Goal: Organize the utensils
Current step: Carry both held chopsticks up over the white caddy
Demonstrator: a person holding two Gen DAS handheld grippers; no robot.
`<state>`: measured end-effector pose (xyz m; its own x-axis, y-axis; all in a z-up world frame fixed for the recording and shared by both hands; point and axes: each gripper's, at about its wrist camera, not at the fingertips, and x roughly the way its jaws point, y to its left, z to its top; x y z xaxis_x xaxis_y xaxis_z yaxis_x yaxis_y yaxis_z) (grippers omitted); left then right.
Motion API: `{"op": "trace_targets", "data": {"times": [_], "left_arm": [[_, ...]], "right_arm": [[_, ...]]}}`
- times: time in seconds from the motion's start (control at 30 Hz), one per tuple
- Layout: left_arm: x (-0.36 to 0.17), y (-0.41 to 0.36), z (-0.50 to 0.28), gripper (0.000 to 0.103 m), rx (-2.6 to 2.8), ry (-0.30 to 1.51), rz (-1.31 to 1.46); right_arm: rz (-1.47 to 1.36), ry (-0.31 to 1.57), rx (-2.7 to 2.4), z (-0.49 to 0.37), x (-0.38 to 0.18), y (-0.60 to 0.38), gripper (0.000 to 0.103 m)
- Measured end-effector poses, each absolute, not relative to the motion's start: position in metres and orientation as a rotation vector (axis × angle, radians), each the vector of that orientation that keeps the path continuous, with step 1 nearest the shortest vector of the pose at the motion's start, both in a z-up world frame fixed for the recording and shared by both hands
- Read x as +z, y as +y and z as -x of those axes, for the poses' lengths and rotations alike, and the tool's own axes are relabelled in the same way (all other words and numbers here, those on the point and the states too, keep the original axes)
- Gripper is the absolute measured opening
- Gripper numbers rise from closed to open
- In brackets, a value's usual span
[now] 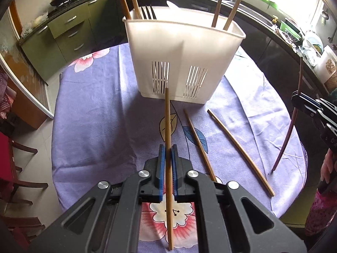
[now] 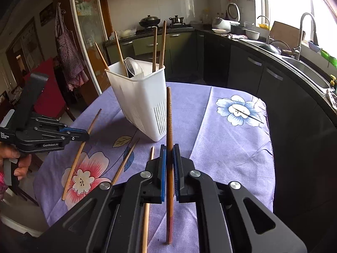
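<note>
1. The landmark was a white plastic utensil caddy with slotted lower walls [image 1: 181, 59], standing upright on a round table under a lavender cloth printed with flowers [image 1: 94, 126].
2. The left gripper [image 1: 167, 154] was clamped on a pale bamboo chopstick [image 1: 167, 116]; the stick ran lengthwise between its blue pads, its far tip just short of the caddy's front wall.
3. The right gripper [image 2: 170, 154] was closed on a dark reddish-brown wooden chopstick [image 2: 169, 116], which likewise ran along the pads with its far end toward the caddy.
4. In the left wrist view that dark chopstick hung well to the right of the caddy, its lower tip near the cloth's edge.
5. Two more light wooden chopsticks [image 1: 198, 143] lay flat on the cloth in front of the caddy, just right of the left gripper.
6. Inside the caddy stood several brown chopsticks [image 2: 162, 42], a dark metal fork [image 1: 148, 12] and a silvery spoon [image 2: 133, 66].
</note>
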<state>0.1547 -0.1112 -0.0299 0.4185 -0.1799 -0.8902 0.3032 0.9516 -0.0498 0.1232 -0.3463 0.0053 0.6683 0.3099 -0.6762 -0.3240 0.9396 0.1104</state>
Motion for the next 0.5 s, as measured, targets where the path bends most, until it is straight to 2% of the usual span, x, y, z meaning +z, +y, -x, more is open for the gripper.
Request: {"op": "trace_targets", "data": {"times": [0.5], "left_arm": [[0.027, -0.094, -0.104, 0.006, -0.318, 0.957, -0.159]], "right_arm": [[0.013, 0.727, 0.348, -0.102, 0.016, -0.352, 0.007]]}}
